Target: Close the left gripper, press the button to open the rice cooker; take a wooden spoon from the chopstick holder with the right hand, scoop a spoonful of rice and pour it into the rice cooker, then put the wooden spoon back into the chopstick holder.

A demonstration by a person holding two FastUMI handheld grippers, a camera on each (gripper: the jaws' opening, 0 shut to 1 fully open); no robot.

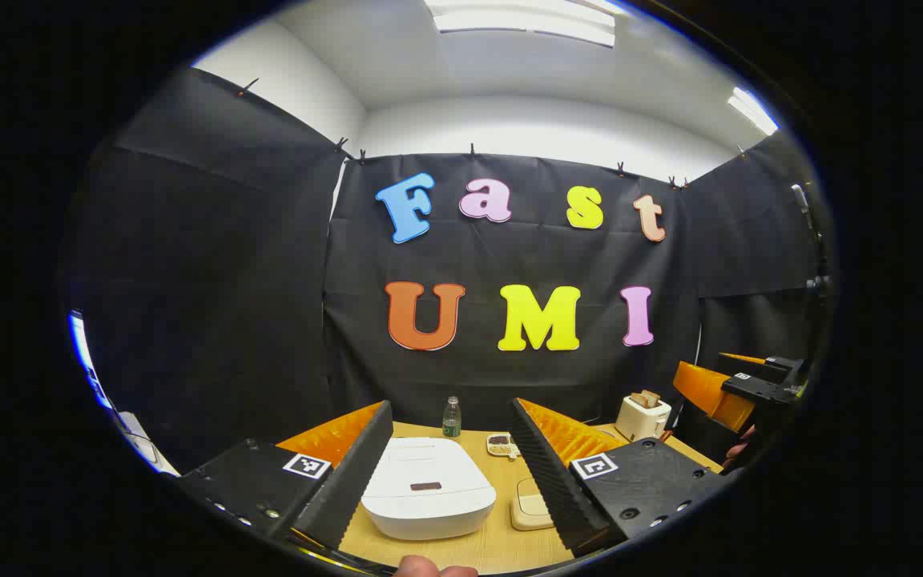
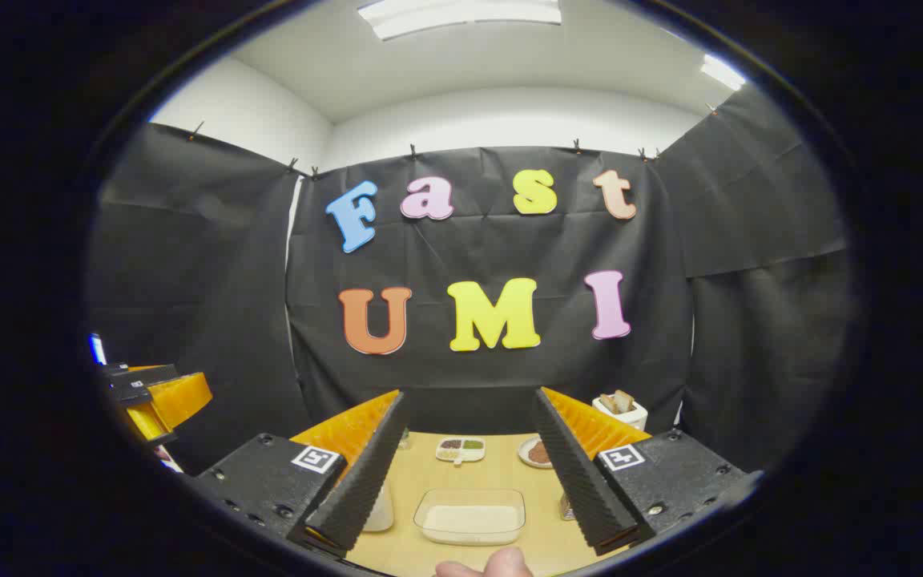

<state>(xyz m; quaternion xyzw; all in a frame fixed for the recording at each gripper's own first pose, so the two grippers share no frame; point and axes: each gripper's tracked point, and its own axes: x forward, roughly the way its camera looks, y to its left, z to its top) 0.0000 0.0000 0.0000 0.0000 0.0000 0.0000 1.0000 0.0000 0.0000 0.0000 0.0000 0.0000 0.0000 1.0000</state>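
While both claws stand wide with nothing between their fingers, the task looks barely begun. Nearest in the left gripper view, the left gripper frames the white rice cooker, lid down on the wooden table; its dark button strip lies crosswise, facing up, so shutting and pressing down seems next. The right gripper hangs over a clear rice tray. Farther back stand a divided dish and toaster.
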